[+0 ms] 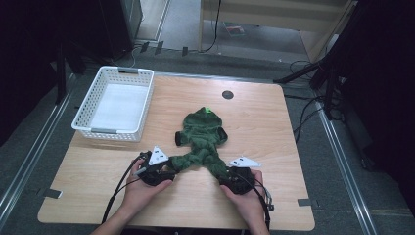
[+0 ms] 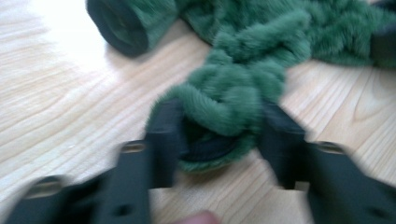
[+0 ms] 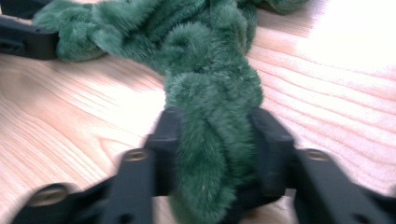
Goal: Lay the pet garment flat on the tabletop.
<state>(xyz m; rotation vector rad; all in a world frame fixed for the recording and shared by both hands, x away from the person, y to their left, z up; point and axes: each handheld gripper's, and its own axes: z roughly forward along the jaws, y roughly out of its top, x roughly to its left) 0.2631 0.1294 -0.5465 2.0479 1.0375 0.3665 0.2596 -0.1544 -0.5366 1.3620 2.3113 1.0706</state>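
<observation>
1. the green fleece garment (image 1: 201, 139) lies flat on the wooden table (image 1: 274, 147), hood end away from the person, its two legs spread toward the grippers; the white basket (image 1: 115, 104) stands well apart at the far left corner.
2. the left gripper (image 1: 164, 172) has its jaws partly closed around the cuff of one leg (image 2: 224, 116); the fleece bunches between the pads, touching at least the inner one.
3. the right gripper (image 1: 234, 180) is clamped on the other leg (image 3: 210, 140), with fleece packed tight between both pads.
4. risk: the left hold looks shallow, near the cuff edge, so a pull or lift could let the plush slip out and leave the garment lopsided.
5. risk: the twisted legs could drag the body into a wrinkle if both hands pull unevenly.
6. hard to tell: both gripper views are blurred, the garment's underside is hidden, and the left outer pad's contact is unclear.
</observation>
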